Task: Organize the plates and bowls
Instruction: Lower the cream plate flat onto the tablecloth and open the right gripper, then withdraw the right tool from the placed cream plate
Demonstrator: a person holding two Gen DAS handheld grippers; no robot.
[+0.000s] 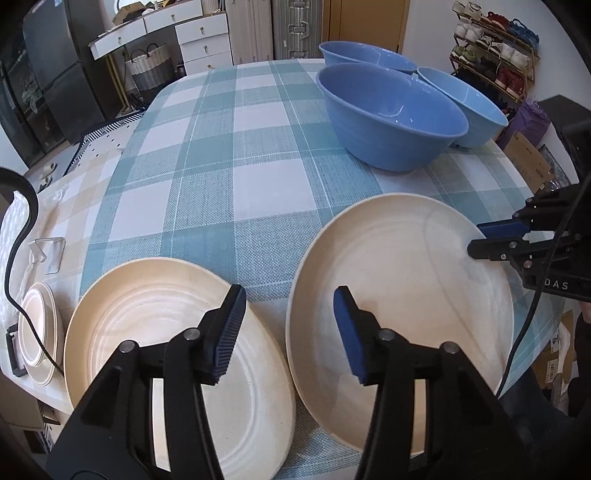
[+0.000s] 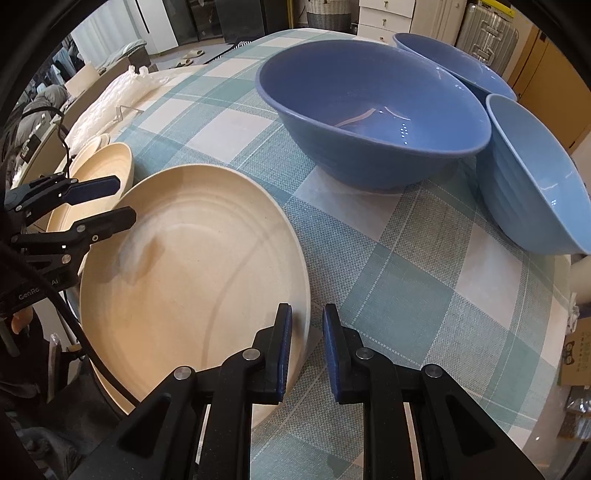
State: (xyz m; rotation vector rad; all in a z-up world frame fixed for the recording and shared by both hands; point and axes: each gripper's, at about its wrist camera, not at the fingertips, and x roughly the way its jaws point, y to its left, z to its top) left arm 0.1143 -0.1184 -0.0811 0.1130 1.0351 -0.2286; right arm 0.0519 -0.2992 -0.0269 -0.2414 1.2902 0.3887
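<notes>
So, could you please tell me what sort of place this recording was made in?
Most likely a lived-in home: a dining table under a teal-and-white checked tablecloth, a metal shoe rack full of trainers, and a white chest of drawers beside a silver ribbed suitcase.

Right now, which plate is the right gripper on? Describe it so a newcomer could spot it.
On the teal checked tablecloth, near the front edge, lie two cream plates below three blue bowls. It is the large cream plate nearest the biggest blue bowl, the only one whose rim sits between the right gripper fingers.
</notes>
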